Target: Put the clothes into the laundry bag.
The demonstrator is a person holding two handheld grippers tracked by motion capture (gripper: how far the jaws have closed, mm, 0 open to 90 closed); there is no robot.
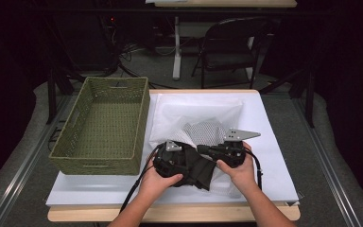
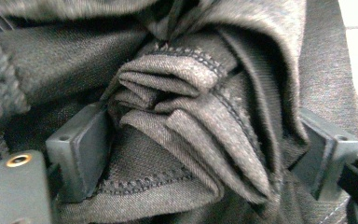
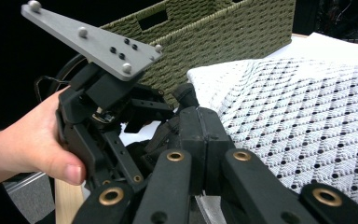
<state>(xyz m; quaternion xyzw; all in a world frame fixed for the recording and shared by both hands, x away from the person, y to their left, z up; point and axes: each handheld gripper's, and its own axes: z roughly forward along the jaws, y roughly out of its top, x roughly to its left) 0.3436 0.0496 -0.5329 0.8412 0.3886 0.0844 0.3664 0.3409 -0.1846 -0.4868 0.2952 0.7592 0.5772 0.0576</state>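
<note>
A dark grey cloth (image 1: 202, 170) hangs bunched between the two grippers near the table's front edge. My left gripper (image 1: 189, 164) points into it from the left. In the left gripper view its folds (image 2: 191, 116) lie loosely between the wide-set jaws of the left gripper (image 2: 203, 154), and the pads do not squeeze them. My right gripper (image 1: 207, 150) has its jaws shut, and in the right gripper view the dark cloth (image 3: 161, 137) gathers around the tip of the right gripper (image 3: 200, 114). A white cloth with a black diamond pattern (image 1: 208, 132) lies just behind.
An empty green woven basket (image 1: 104, 158) stands on the left of the white table top (image 1: 269, 142), close beside the left hand. A crumpled white sheet (image 1: 194, 109) lies under the patterned cloth (image 3: 307, 116). A dark chair (image 1: 231, 47) stands beyond the table.
</note>
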